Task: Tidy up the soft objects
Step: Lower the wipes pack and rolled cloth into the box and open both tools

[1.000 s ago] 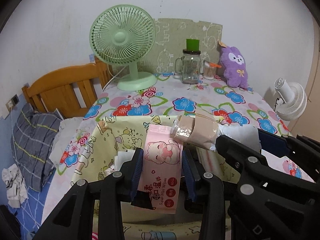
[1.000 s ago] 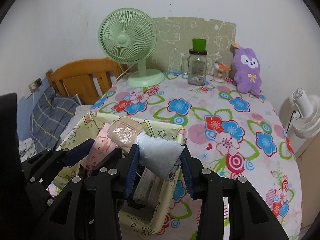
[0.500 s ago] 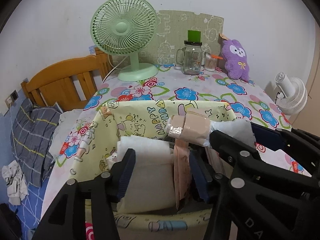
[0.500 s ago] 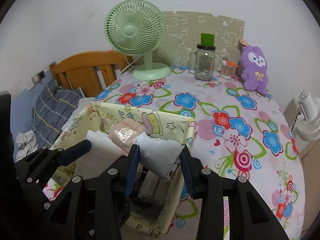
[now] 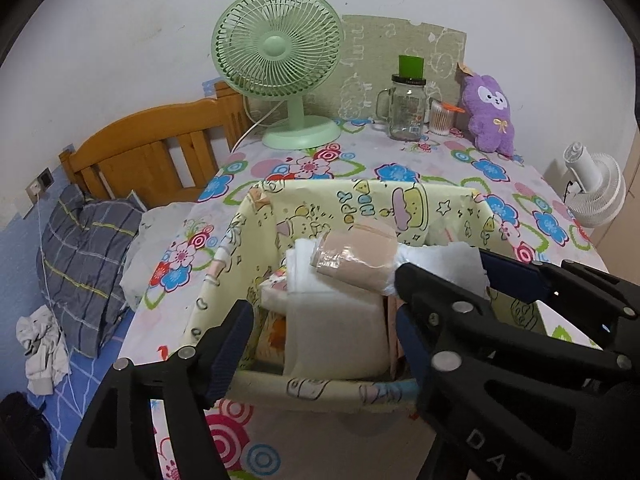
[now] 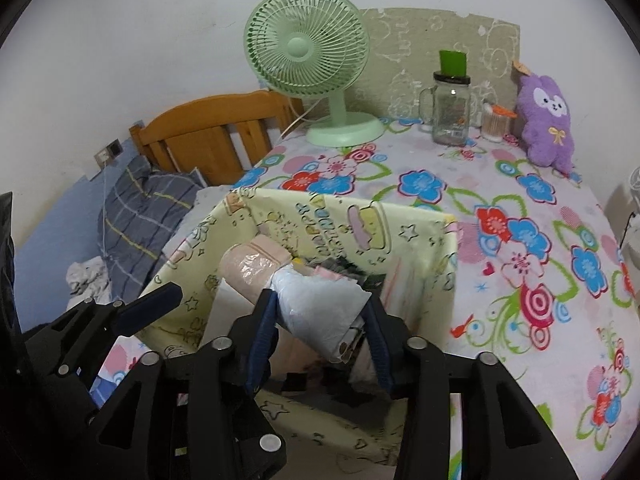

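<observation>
Gone from the left gripper (image 5: 324, 344): the pink wipes pack; jaws opening, nothing between them. Yellow fabric bin (image 6: 416, 232) on the table (image 6: 520, 264): floppy walls. White pack (image 5: 336, 332): upright inside, light, squashy. Pale-blue pouch (image 6: 320, 312): over the bin, between the right gripper (image 6: 320, 340) jaws, which are opening; soft, slippery film, best pinched mid-body.
</observation>
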Demonstrator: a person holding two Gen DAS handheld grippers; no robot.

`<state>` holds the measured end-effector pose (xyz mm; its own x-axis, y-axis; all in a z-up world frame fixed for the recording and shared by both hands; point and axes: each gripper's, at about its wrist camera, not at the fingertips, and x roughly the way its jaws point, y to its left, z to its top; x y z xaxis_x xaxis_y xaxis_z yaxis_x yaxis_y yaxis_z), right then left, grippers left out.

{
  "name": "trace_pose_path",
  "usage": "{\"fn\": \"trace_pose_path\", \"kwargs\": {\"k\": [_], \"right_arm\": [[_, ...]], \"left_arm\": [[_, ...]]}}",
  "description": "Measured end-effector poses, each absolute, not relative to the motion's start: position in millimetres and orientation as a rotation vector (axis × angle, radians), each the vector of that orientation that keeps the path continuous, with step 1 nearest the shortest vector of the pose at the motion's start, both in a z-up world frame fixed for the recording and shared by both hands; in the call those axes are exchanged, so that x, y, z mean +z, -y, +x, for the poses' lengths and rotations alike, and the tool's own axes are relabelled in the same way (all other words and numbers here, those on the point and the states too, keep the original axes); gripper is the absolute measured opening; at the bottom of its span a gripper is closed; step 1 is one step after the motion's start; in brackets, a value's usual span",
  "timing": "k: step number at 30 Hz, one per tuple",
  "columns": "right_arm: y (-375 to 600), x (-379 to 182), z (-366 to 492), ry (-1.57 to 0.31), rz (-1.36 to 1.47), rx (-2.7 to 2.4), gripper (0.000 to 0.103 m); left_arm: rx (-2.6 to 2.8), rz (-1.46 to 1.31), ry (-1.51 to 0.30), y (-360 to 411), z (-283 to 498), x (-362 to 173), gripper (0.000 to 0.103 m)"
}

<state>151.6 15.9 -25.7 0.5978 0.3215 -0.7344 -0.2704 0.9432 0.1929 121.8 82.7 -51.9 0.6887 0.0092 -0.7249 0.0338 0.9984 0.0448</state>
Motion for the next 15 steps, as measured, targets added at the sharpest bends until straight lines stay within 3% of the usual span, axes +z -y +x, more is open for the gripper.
{"fn": "trace_pose_path", "kwargs": {"k": [1, 4, 15], "right_arm": [[-16.2, -26.2, 150.7, -0.864, 0.068, 0.345, 0.065], [-14.9, -26.0, 148.1, -0.869, 0.098, 0.349, 0.079], [-6.9, -12.5, 136.0, -0.846, 0.060, 0.307, 0.087]], "left_arm": [[-0.013, 0.055, -0.811, -83.4, 120.3, -51.9, 0.077], [-0.010, 0.056, -0.798, -83.0, 115.9, -49.3, 0.082], [-0.028, 0.068, -0.756, -71.8, 103.3, -37.9, 0.088]]}}
